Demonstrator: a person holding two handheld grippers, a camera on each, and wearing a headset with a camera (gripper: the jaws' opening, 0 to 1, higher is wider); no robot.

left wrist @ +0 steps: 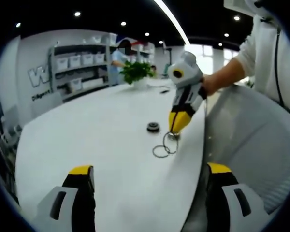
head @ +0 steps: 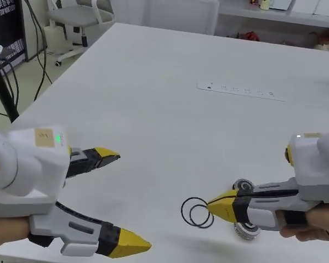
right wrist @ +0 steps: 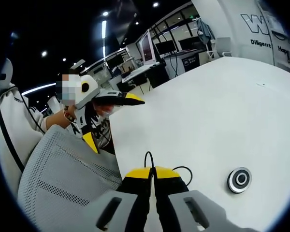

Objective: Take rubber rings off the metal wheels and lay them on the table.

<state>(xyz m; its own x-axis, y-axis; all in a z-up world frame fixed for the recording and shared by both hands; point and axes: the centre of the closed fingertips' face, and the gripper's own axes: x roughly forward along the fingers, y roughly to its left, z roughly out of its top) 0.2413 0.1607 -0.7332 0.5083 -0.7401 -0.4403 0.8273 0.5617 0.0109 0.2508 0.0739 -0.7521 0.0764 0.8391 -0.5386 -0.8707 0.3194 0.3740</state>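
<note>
Two rubber rings point(head: 197, 212) are seen overlapping on the near right part of the table point(head: 153, 109), just at the tip of the right gripper point(head: 211, 206). Its jaws are pressed fully together. In the right gripper view a thin black loop rises from between the tips, so one ring is judged to be pinched there while it is laid down. Two metal wheels point(head: 243, 186) are set close by, one just beyond this gripper and the nearer wheel point(head: 245, 230) just in front of it. Whether a ring is on either of them cannot be told. The left gripper point(head: 118, 197) is held well apart on the near left, spread wide with nothing in it, probably kept ready to steady a wheel.
</note>
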